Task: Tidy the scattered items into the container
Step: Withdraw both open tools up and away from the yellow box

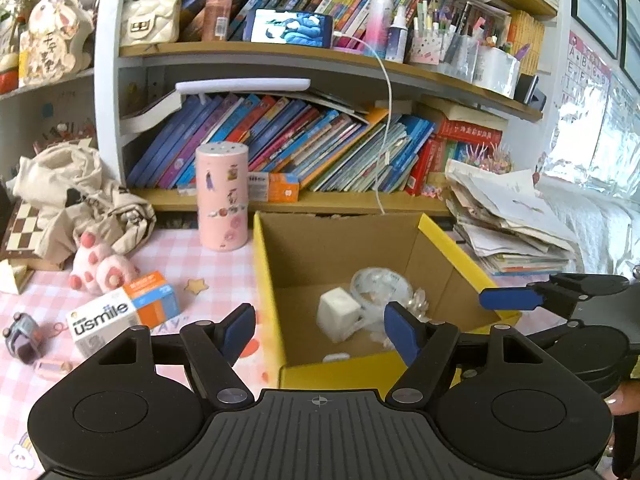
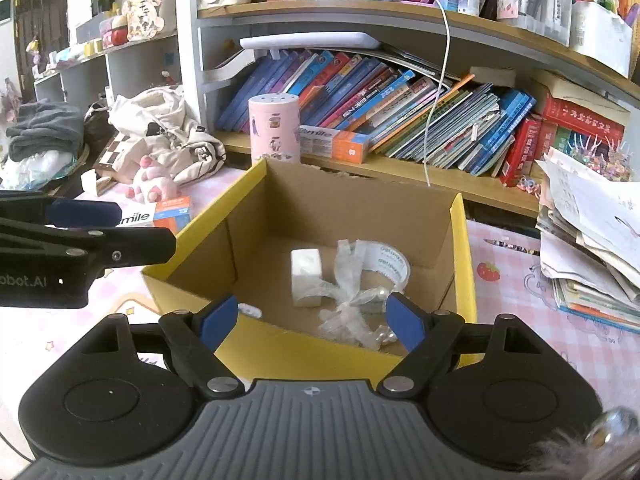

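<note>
A yellow cardboard box (image 1: 269, 276) (image 2: 464, 256) stands open on the pink checked table. Inside lie a white cube (image 1: 338, 316) (image 2: 306, 276), a clear tape roll (image 1: 380, 284) (image 2: 390, 264) and crumpled clear wrap with pearls (image 2: 382, 334). My left gripper (image 1: 320, 330) hangs open over the box's near left corner, nothing between its blue pads. My right gripper (image 2: 312, 320) is open and empty above the box's front wall. Left of the box lie a white and orange usmile carton (image 1: 120, 312), a pink plush paw (image 1: 100, 268), a small purple toy car (image 1: 22, 338) and a yellow star (image 1: 197, 286).
A pink sticker-covered cylinder (image 1: 222, 196) stands behind the box's left corner. Bookshelves (image 1: 280, 200) close off the back, with a white cable (image 1: 386, 128) hanging down to the box. A cloth bag heap (image 1: 76, 196) lies at left and a paper stack (image 1: 516, 224) at right.
</note>
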Motion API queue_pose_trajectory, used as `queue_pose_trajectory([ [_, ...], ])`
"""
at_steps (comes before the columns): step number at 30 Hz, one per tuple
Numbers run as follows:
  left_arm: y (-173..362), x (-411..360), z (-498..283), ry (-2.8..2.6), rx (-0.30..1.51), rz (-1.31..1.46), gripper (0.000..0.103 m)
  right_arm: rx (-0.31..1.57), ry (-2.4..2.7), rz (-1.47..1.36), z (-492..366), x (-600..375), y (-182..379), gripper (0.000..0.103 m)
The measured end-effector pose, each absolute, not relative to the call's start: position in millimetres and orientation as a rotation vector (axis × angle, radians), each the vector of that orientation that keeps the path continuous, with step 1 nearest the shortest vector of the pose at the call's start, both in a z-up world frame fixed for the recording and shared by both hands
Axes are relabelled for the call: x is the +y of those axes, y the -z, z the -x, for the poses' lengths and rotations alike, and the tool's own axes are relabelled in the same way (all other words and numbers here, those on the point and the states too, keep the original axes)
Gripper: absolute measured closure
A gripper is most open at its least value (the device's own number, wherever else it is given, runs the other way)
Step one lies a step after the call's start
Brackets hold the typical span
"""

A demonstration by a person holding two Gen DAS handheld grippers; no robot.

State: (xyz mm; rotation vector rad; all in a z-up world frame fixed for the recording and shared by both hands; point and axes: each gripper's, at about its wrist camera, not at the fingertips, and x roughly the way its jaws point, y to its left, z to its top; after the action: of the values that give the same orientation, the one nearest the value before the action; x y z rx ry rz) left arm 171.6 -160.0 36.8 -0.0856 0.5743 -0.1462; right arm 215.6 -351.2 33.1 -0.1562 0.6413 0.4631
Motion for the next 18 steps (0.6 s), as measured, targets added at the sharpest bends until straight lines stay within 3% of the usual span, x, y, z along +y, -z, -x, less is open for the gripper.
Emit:
queue_pose_trajectory([
  [11, -25.7, -116.4, -131.7, 0.157, 0.626, 0.135, 0.03, 0.689, -0.419, 0.194, -164.4, -309.6, -28.0, 0.021],
  [18, -17.9, -88.3, -103.0, 0.135, 0.66, 0.144, 0.024, 0.734, -0.375, 0.182, -134.9, -286.0, -16.3, 0.02],
])
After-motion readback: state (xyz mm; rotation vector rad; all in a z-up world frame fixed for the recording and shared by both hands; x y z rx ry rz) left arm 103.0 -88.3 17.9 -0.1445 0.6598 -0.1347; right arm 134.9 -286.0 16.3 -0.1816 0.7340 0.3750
